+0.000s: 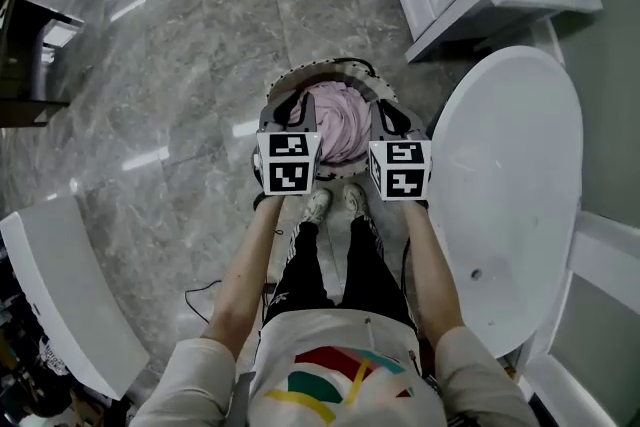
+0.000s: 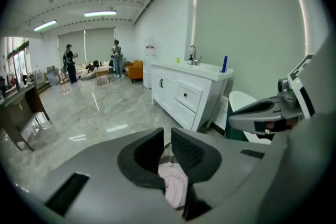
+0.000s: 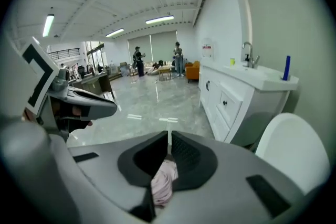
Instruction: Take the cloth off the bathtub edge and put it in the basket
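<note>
Two pinches hold the pink cloth point(image 1: 336, 123) low inside the basket point(image 1: 300, 73).
The left gripper point(image 2: 167, 139) has its fingers point(image 2: 190, 152) clamped on a bunched fold. The cloth looks light, limp and unbreakable, so any gathered fold should serve. The right gripper point(image 3: 168, 140) clamps another fold.

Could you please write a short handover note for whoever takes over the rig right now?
Left gripper: jaws shut on the pink cloth.
Right gripper: jaws shut on the same cloth.
Things: the cloth hangs bunched between the two grippers, right over the basket on the floor. The bathtub stands to the right.
Done: the cloth is off the bathtub edge and at the basket.
Left: lower it in, open both jaws and withdraw. Whether the cloth already rests inside the basket cannot be told.
</note>
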Action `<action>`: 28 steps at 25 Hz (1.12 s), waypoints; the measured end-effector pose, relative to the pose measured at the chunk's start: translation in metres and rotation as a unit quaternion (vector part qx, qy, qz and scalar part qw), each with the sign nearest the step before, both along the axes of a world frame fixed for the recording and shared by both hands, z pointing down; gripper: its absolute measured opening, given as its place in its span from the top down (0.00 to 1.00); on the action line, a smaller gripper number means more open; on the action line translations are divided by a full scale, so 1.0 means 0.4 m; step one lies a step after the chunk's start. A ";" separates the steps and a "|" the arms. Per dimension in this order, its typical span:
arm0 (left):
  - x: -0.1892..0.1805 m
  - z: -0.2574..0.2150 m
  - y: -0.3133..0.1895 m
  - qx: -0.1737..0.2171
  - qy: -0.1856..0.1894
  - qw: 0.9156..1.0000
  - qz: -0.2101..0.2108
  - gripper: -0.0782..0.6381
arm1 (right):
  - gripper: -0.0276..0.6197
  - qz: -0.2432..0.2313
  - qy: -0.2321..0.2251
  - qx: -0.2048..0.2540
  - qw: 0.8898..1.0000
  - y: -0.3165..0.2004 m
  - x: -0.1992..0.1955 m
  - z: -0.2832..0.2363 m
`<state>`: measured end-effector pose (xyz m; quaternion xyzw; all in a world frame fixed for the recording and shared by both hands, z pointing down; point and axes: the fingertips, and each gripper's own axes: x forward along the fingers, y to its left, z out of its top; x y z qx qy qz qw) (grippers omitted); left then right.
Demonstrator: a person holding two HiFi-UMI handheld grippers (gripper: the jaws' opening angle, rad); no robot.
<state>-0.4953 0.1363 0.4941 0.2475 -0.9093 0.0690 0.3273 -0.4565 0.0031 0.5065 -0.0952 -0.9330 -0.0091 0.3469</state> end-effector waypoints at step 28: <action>0.211 -0.726 0.080 0.087 -0.248 0.962 -0.071 0.87 | 0.94 -0.014 -0.289 0.027 0.957 -0.010 0.200 -0.738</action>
